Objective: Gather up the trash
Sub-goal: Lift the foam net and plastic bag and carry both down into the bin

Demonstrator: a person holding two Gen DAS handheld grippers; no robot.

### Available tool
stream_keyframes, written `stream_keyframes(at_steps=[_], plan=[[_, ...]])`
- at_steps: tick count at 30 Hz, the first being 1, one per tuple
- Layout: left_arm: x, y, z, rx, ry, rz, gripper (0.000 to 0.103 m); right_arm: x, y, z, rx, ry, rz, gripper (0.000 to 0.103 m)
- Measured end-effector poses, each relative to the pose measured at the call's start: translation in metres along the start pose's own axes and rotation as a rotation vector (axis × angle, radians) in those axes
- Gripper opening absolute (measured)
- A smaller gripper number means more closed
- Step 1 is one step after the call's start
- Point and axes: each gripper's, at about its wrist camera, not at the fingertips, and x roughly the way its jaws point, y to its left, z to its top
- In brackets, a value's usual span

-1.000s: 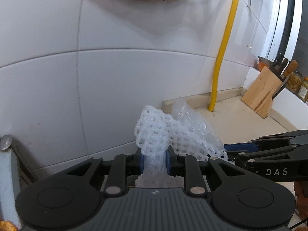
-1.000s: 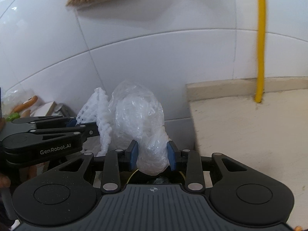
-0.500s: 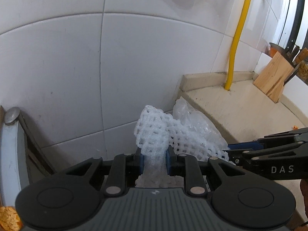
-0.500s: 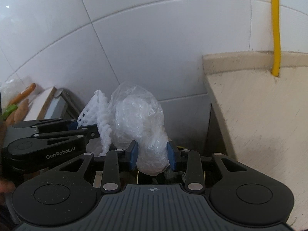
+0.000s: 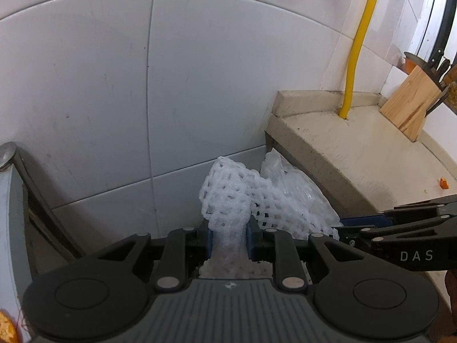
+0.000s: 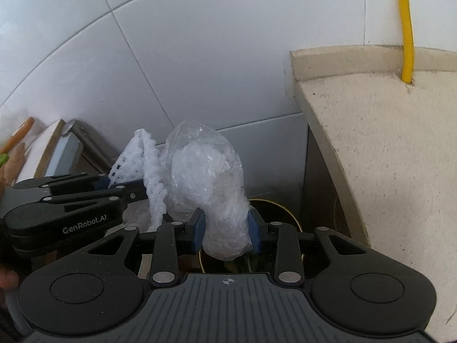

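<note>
Between the tiled wall and the beige counter, the left gripper (image 5: 228,238) pinches a white foam net sleeve (image 5: 228,200); the right gripper (image 6: 225,228) clamps a crumpled clear plastic bag (image 6: 205,177). Collected, judging by this; dropping into the gold-rimmed bin (image 6: 282,211) below remains.

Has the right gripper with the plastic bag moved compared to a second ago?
Yes. The right gripper, shut on the plastic bag, has sunk: the counter edge and yellow pipe now sit higher in its view, and a round rim shows below.
</note>
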Motion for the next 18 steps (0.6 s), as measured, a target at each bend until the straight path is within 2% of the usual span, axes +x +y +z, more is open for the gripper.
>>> stream_keyframes(at_steps=[10, 18], plan=[[0.015, -0.002, 0.0, 0.011, 0.057, 0.026, 0.017, 0.011, -0.007, -0.006, 0.029, 0.029, -0.015, 0.04], [0.033, -0.009, -0.002, 0.061, 0.117, 0.058, 0.017, 0.024, -0.02, -0.012, 0.057, 0.06, -0.032, 0.04]])
